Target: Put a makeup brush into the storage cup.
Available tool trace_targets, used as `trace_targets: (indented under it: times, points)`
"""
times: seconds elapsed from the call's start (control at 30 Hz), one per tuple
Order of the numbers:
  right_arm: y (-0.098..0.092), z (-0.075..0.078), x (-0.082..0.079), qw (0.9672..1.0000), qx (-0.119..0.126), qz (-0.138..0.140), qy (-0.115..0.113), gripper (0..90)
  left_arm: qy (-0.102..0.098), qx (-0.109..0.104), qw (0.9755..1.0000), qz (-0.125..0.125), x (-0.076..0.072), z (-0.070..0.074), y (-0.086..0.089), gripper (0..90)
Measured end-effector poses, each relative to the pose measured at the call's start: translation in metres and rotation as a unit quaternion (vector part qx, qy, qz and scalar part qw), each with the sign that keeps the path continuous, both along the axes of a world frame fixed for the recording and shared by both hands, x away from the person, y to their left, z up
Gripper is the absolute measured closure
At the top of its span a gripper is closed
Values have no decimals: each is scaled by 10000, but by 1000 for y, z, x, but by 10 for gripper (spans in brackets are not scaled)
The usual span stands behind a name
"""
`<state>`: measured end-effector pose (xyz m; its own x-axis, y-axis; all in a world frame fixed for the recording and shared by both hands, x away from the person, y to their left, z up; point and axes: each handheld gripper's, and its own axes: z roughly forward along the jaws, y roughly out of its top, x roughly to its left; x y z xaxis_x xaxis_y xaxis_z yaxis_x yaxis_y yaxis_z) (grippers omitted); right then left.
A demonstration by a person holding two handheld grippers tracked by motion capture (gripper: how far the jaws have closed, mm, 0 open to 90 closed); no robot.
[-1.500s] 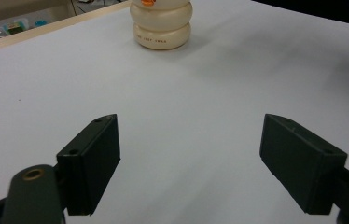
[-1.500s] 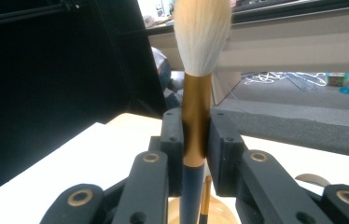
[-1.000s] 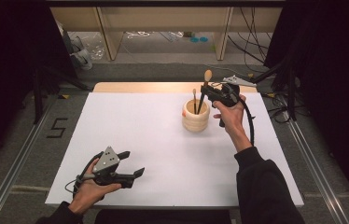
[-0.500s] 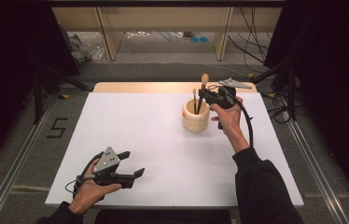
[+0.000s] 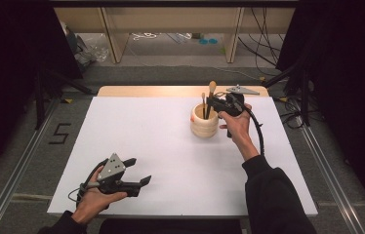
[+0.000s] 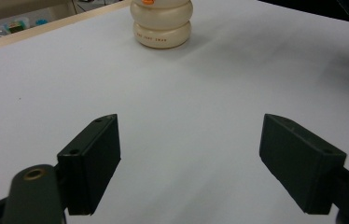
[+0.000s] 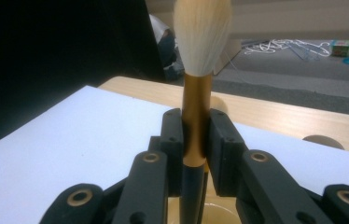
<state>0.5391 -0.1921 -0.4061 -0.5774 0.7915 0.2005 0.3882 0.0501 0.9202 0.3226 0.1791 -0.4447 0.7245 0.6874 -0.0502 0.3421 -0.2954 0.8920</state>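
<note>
Cream and ribbed, the round brush pot (image 5: 204, 122) stands on the white table (image 5: 171, 146) at about one o'clock from centre, and your right gripper (image 5: 214, 103) clamps the upright calligraphy brush (image 7: 197, 84) just above its mouth, bristles up. Your left gripper (image 5: 139, 171), at seven o'clock, rests wide open and empty.

The table (image 5: 161, 146) is covered by a matt white sheet, smooth like paper or board, with a bare pale wood strip along its far edge. The cream holder (image 6: 162, 23) looks smooth with a soft sheen, possibly glazed or plastic. The brush (image 7: 197, 112) has a glossy amber handle and a soft pale bristle tuft. Both the left gripper (image 6: 189, 163) and right gripper (image 7: 196, 140) have matt black plastic jaws with small brass-coloured metal rivets
</note>
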Motion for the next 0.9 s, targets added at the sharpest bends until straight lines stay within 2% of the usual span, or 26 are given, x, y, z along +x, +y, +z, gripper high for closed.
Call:
trace_targets:
  times: [0.1,0.17,0.2,0.33,0.47,0.53,0.57,0.6,0.67,0.9]
  points:
    - [1,-3,0,10000,41,23,43,777,-3,4,10000,-8,0,0,0,203]
    - [1,-4,-1,9999,-41,-4,134,774,3,1,10000,-4,0,0,0,203]
    - [1,-6,0,10000,-45,-22,64,759,3,-2,10000,-3,0,0,0,203]
    - [3,-4,-1,9997,-99,-184,161,557,-2,5,10000,-4,0,0,0,203]
    - [2,1,-4,9990,-143,-401,156,417,-9,41,10000,21,-1,1,0,203]
    - [2,3,-6,9990,-103,-417,145,390,-11,31,10000,30,-1,1,0,203]
    - [1,4,-7,9988,-165,-438,118,381,-12,28,10000,31,-1,1,0,203]
    - [0,6,-8,9987,-127,-463,172,377,-10,49,10000,40,-1,1,0,204]
    - [-1,7,-10,9988,-98,-477,94,370,-9,49,10000,42,-1,1,0,203]
    - [-5,12,-16,9986,-104,-496,145,329,-19,44,10000,45,-1,1,0,203]
